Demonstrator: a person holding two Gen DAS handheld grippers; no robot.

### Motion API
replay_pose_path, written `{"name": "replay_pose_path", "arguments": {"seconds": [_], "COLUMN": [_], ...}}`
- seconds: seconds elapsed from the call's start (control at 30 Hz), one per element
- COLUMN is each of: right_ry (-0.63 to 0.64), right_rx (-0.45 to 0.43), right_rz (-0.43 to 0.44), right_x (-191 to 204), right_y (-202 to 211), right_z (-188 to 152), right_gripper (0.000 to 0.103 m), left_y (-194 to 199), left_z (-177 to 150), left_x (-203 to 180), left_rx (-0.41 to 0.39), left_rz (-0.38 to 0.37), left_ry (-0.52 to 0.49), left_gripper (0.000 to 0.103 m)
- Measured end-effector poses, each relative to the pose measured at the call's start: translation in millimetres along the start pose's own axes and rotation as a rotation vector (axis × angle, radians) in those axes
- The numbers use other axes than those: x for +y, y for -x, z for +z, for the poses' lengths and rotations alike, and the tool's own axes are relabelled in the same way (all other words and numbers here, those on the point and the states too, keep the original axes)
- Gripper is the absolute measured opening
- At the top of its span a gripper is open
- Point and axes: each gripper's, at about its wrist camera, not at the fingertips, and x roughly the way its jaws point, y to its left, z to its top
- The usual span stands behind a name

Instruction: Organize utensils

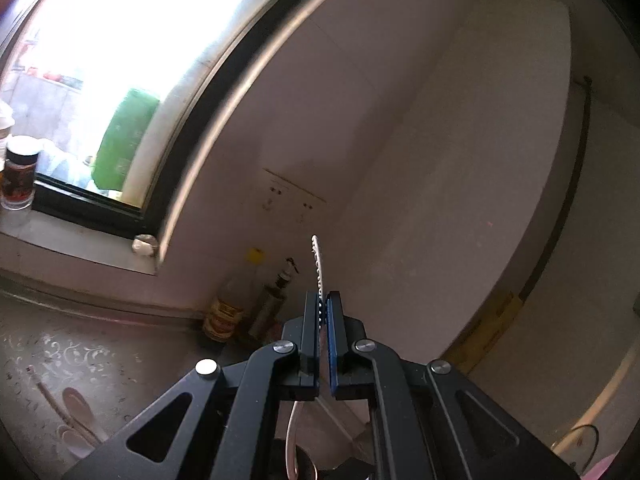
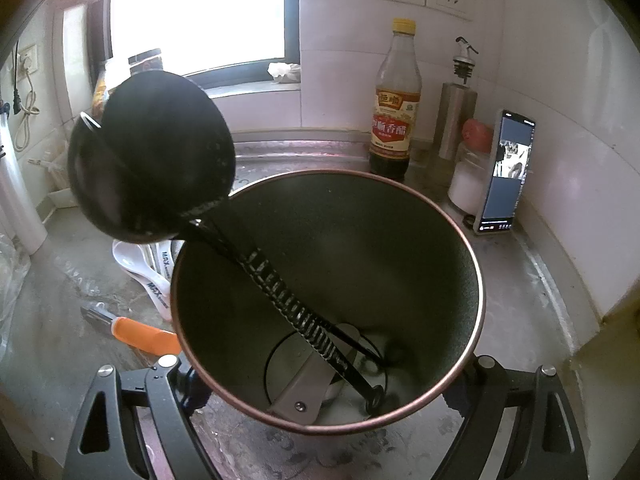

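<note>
The left gripper point(image 1: 323, 300) is raised and points almost level toward the tiled wall corner, its fingers point(image 1: 310, 320) pressed narrowly together on a thin white slotted utensil point(image 1: 317, 258) seen edge-on, whose perforated end sticks up past the fingertips while its white handle hangs below the gripper body. Far beyond it, against the wall, stand a vinegar bottle point(image 1: 226, 304) with a yellow cap and a steel oil dispenser point(image 1: 272, 300). On the table point(image 1: 48, 340) at the near left lie white spoons point(image 1: 76, 404).

The right gripper point(image 2: 328, 364) points steeply down, its fingers spread wide and clamped on the outside of a dark metal utensil holder point(image 2: 420, 248) with a copper-coloured rim, which stands on the table. Inside the holder a black ladle point(image 2: 152, 160) leans to the far left, its bowl jutting over the rim and its handle reaching the bottom, where a grey handle point(image 2: 304, 388) of another tool also rests. Left of the holder lie white measuring spoons point(image 2: 156, 272) and an orange-handled tool point(image 2: 144, 336). To the far right a phone point(image 2: 506, 172) leans against the wall beside a jar point(image 2: 468, 184).
</note>
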Motion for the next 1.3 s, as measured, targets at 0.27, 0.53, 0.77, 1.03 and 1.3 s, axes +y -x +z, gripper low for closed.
{"name": "replay_pose_path", "arguments": {"seconds": [0.27,0.53,0.77,1.03,1.3], "right_ry": [0.002,0.005,0.008,0.01,0.012], "right_rx": [0.001,0.001,0.004,0.006,0.005], "right_rz": [0.01,0.018,0.023,0.034,0.04], "right_x": [-1,0,-1,-3,-4], "right_y": [-2,-3,-4,-6,-6], "right_z": [1,1,1,1,1], "right_gripper": [0.09,0.09,0.09,0.09,0.09], "left_y": [-31,-48,-63,-67,-63], "left_z": [-10,-29,-38,-57,-73], "left_x": [-7,-4,1,8,19], "left_rx": [0.072,0.105,0.129,0.199,0.263], "left_rz": [0.001,0.042,0.066,0.07,0.106], "left_ry": [-0.021,-0.051,-0.057,-0.028,0.03], "left_gripper": [0.003,0.003,0.003,0.003,0.003]}}
